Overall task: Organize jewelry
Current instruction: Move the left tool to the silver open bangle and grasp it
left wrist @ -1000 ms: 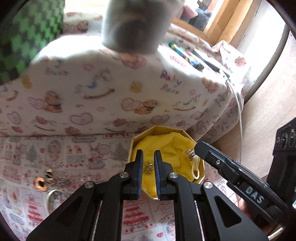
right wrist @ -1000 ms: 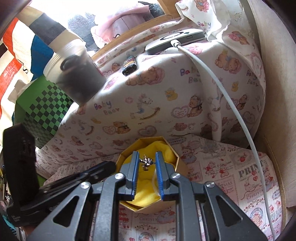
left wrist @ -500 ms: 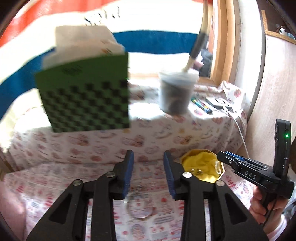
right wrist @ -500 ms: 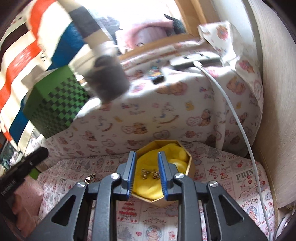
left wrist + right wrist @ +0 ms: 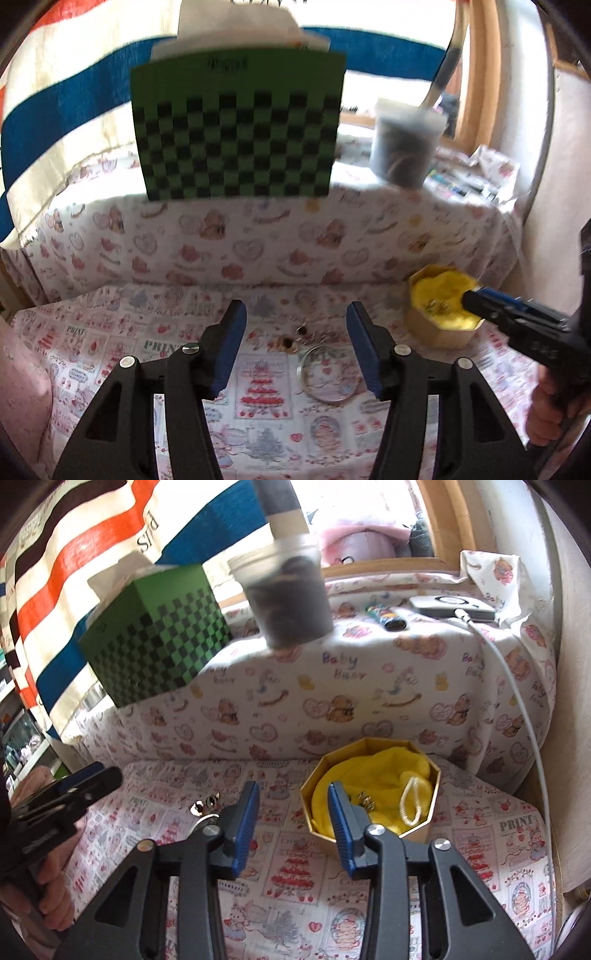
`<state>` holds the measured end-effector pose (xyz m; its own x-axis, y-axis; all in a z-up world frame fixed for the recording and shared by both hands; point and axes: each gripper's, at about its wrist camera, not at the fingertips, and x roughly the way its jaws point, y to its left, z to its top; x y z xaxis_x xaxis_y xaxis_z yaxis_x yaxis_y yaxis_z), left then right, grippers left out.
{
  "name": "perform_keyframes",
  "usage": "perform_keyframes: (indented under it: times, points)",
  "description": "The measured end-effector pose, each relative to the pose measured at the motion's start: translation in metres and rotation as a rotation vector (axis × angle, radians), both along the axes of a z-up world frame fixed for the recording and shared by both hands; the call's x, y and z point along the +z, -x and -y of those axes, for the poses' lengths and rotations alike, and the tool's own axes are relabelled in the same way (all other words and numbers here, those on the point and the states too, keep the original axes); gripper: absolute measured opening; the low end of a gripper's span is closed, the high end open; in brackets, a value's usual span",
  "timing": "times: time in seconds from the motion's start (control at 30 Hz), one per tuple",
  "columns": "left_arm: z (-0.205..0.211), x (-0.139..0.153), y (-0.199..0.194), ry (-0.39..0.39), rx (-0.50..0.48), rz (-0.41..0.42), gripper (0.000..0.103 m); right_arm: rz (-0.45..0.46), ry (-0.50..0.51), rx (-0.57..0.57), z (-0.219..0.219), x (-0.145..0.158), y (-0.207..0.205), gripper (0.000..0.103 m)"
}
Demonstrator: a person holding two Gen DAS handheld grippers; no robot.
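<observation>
Both tongs are empty and their jaws are opening. Left tongs [image 5: 293,321] hang above the printed cloth [image 5: 110,332] on the counter, with loose jewelry [image 5: 295,336] and a thin bangle [image 5: 327,380] lying on the cloth in the gap between the blue pads [image 5: 231,343], untouched. Right tongs [image 5: 291,803] stand at the left rim of the gold box [image 5: 430,797], the right pad in front of the yellow cloth [image 5: 373,771] that lines it; nothing is pinched.

Only the left view shows the bangle whole and the brown-and-gold pieces beside it. There the box [image 5: 424,330] sits far right, with the tip of the right tongs [image 5: 476,301] over its yellow lining and a hand [image 5: 546,413] below. Only the right view shows inside the box: small metal pieces [image 5: 365,799] on the yellow cloth and a pale cord loop [image 5: 412,799]. Two small shiny pieces [image 5: 205,805] lie on the cloth left of the box, and the left tongs [image 5: 92,777] come in at far left.

Behind, on a raised ledge draped in bear-print fabric [image 5: 369,701], stand a green checkered box [image 5: 155,638], a plastic tub [image 5: 291,598] with dark contents, and a flat device [image 5: 452,605] whose white cable [image 5: 532,738] runs down the right side. A striped cloth [image 5: 92,542] hangs at the back.
</observation>
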<state>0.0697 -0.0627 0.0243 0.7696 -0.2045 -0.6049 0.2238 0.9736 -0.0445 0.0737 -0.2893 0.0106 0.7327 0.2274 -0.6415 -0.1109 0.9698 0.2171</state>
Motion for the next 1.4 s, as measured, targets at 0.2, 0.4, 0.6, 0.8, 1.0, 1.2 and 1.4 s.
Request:
perform_keyframes:
  times: [0.2,0.4,0.6,0.8,1.0,1.2,1.4]
  points:
    - [-0.005,-0.021,-0.012,-0.005,0.003,-0.057,0.059,-0.008,0.029,0.015,-0.006,-0.008,-0.001,0.044]
    - [0.007,-0.046,-0.025,-0.054,-0.02,-0.125,0.059,-0.027,0.023,0.013,-0.005,-0.013,-0.003,0.046]
    - [0.016,-0.069,-0.04,-0.113,-0.038,-0.192,0.059,-0.046,0.009,0.012,-0.003,-0.014,-0.006,0.048]
    - [0.019,-0.082,-0.046,-0.26,0.021,-0.158,0.059,-0.055,0.012,0.015,-0.003,-0.016,-0.007,0.049]
    - [0.015,-0.087,-0.053,-0.188,-0.026,-0.223,0.059,-0.058,0.01,0.014,-0.003,-0.017,-0.008,0.051]
    - [0.004,-0.092,-0.063,-0.121,-0.006,-0.288,0.061,-0.057,0.018,0.0,-0.001,-0.017,-0.009,0.053]
    - [-0.003,-0.095,-0.066,-0.164,0.037,-0.312,0.063,-0.057,0.018,-0.003,0.0,-0.017,-0.008,0.053]
